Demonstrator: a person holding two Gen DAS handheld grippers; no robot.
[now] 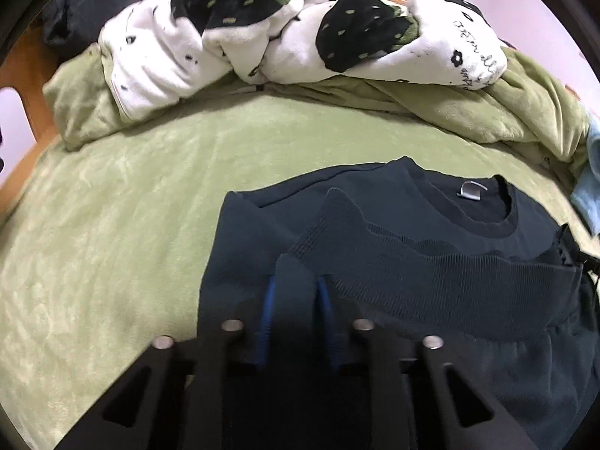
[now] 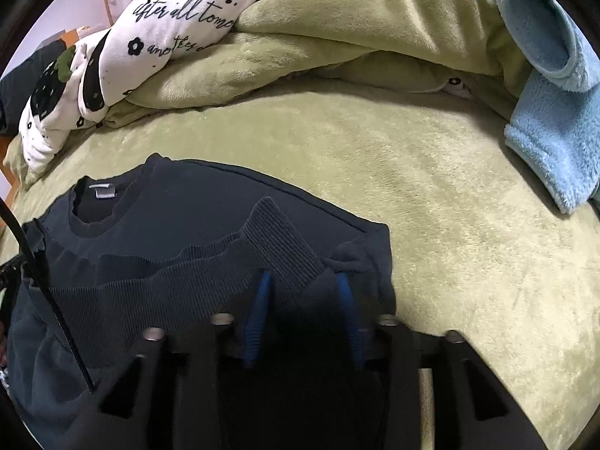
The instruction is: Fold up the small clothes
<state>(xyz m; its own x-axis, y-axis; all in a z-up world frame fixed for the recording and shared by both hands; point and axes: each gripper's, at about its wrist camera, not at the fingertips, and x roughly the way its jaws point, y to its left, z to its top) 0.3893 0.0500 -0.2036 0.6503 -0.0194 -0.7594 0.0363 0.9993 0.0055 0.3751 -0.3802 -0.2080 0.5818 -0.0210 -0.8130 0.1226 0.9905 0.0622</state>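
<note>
two hand-held grippers: left (image 1: 296, 292) | right (image 2: 303, 292) | each clamped on dark sweatshirt (image 1: 431, 232) hem | green bedspread (image 1: 150, 187)

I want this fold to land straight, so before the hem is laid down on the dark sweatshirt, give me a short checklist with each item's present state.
1. Left tongs gripping the ribbed hem: ok, fabric is pinched between the blue pads.
2. Right tongs gripping the hem: ok, fabric is bunched between the pads.
3. Hem stretched even between both grips: not ok, its edge runs wavy.
4. Sweatshirt flat on the green blanket: ok where visible.
5. Neckline free of the fold: ok, the hem is short of the collar.
6. Light blue towel clear of the landing area: ok, lying apart.
</note>
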